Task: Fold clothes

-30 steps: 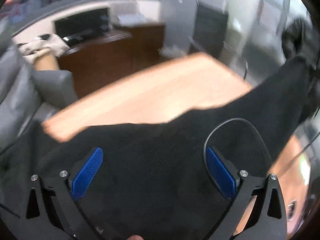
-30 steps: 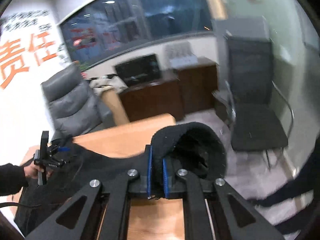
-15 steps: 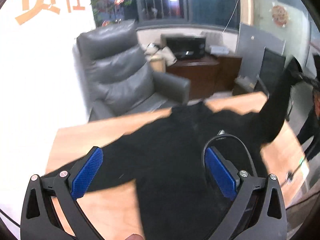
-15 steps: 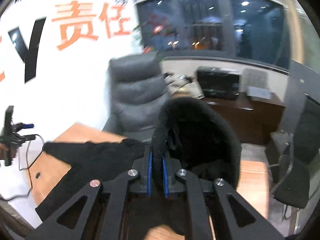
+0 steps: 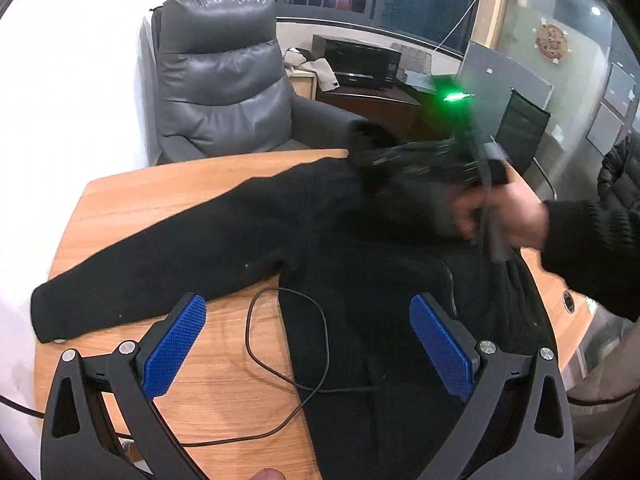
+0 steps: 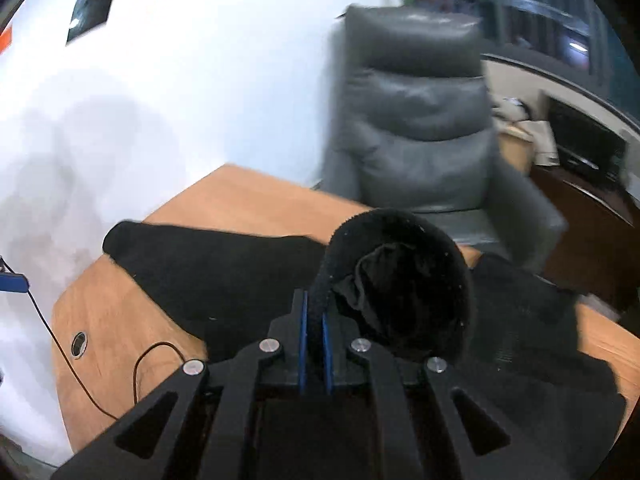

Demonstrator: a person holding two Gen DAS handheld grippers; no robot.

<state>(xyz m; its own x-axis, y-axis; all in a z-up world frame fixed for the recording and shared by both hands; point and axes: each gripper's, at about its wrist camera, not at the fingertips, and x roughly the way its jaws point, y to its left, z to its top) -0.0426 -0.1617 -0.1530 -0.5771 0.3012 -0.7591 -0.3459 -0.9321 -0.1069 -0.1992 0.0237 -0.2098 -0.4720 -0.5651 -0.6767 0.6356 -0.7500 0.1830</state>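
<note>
A black fleece jacket (image 5: 352,248) lies spread across the wooden tabletop (image 5: 132,200). One sleeve (image 5: 132,276) stretches out toward the left edge, its cuff near the left corner. The body runs down the middle to the near edge. A thin black cable (image 5: 288,344) loops over the bare wood just beside the sleeve and onto the body.

The left claw (image 5: 308,344) hangs above the near edge with its blue pads (image 5: 176,344) wide apart, nothing between them.

Toward the right edge, a hand (image 5: 504,216) in a dark sleeve carries the right claw (image 6: 314,344). Its pads are pressed together on the rim of the other cuff (image 6: 400,280), which stands open like a tube above the jacket's body.

Behind the far edge stands a grey leather armchair (image 5: 224,76).
</note>
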